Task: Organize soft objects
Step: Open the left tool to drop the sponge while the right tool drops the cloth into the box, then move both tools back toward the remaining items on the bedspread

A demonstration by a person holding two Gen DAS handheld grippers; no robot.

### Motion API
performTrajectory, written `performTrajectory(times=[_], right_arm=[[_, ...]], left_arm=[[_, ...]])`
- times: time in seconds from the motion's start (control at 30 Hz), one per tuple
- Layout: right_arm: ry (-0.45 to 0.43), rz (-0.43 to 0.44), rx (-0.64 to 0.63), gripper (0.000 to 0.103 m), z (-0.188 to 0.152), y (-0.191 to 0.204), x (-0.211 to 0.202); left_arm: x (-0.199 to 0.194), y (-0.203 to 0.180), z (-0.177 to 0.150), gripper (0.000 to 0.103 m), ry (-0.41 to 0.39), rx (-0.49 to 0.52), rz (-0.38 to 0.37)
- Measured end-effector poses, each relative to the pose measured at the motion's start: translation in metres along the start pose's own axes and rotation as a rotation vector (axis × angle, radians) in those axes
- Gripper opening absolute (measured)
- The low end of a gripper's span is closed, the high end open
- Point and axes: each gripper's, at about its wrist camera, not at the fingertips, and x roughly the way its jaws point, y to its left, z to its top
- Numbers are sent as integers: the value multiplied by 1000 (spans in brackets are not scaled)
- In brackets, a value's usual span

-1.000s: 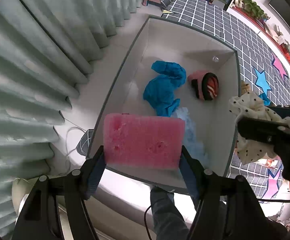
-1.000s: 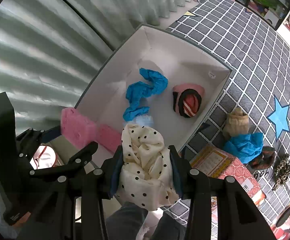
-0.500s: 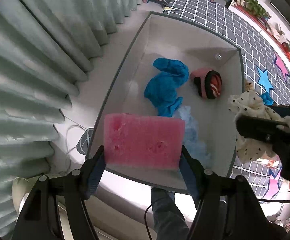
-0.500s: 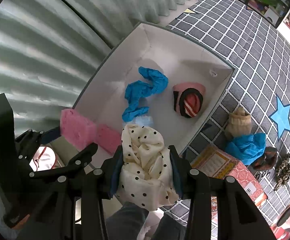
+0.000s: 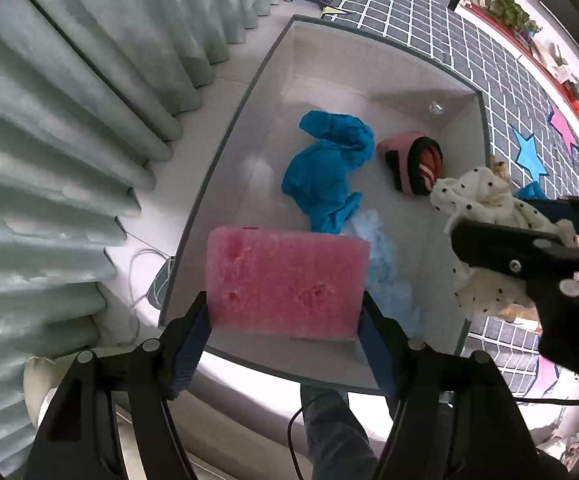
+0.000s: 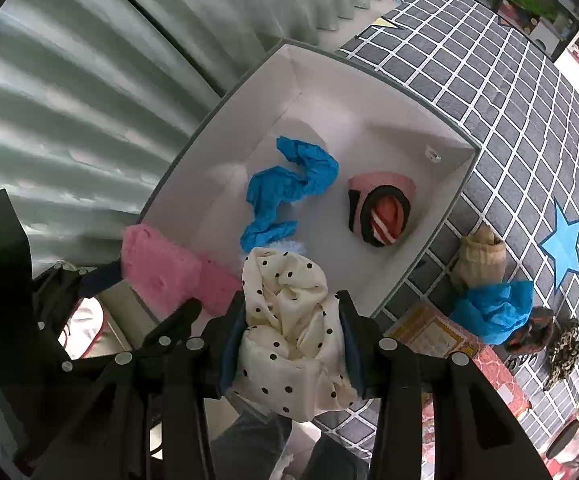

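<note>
1. The left gripper (image 5: 285,320) pinches a pink sponge (image 5: 285,280) between its fingers, above the near end of the white box (image 5: 225,152).
2. The right gripper (image 6: 285,344) squeezes a cream polka-dot cloth (image 6: 285,320) over the box's near right rim.
3. Inside the box lie a blue cloth (image 5: 329,168), a pale blue fluffy piece (image 5: 385,264) and a pink striped roll (image 5: 413,164).
</note>
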Motion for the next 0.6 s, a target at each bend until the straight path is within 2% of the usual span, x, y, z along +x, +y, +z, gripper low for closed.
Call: performTrajectory(times=[0.03,0.1,0.17,0.23,0.27,0.37,0.4,0.47,0.53,0.6], right_arm=[[-2,3,0,45,1,0,0],[-5,5,-1,54,1,0,-1],[-10,4,-2,55,2,-1,-3],[-14,3,-1,67,3,-1,-5],[-17,2,1,81,3,-2,-7],[-27,2,3,82,3,-4,-11],[-28,0,4,82,4,-4,-11],[-28,-3,3,83,4,-4,-13],[-31,-13,4,100,3,-5,-15],[-43,-16,8,103,2,-6,-18]], left_arm=[[0,0,0,74,0,-4,-3],[1,2,0,79,9,-17,-28],[3,3,0,81,23,-38,-56],[3,5,0,84,22,-56,-66],[2,5,0,85,19,-61,-68],[0,6,0,86,10,-74,-85],[0,7,0,90,10,-77,-87],[-1,7,0,91,8,-83,-94],[-2,8,0,91,-1,-91,-95],[-6,9,0,91,-23,-104,-96]])
